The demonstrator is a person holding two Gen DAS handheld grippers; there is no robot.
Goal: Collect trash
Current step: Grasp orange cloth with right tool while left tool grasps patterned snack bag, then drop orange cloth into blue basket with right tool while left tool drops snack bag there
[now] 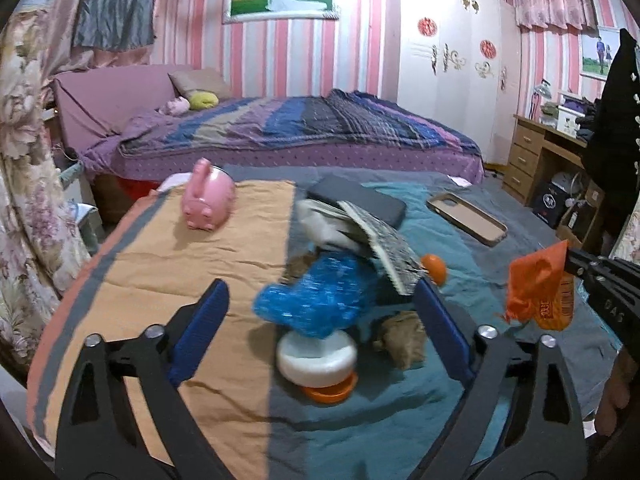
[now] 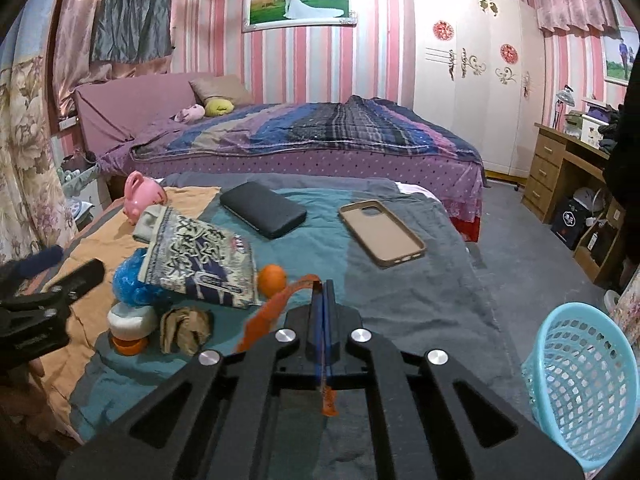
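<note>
With the right tongs (image 2: 325,300) clamped on the orange wrapper (image 1: 538,292) and the left tongs (image 1: 320,312) apart, carry it over the blue basket (image 2: 580,392) at lower right before releasing.

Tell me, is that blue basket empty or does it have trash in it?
Empty, as far as shows. The right wrist view looks into the blue basket and only bare lattice shows inside; its bottom is cut off. The orange wrapper sits pinched in the right tool.

Pink piggy bank (image 1: 208,196) on orange cloth; black phone (image 2: 263,210) beside tan phone case (image 2: 382,233); 1 bed (image 2: 312,136) behind.
</note>
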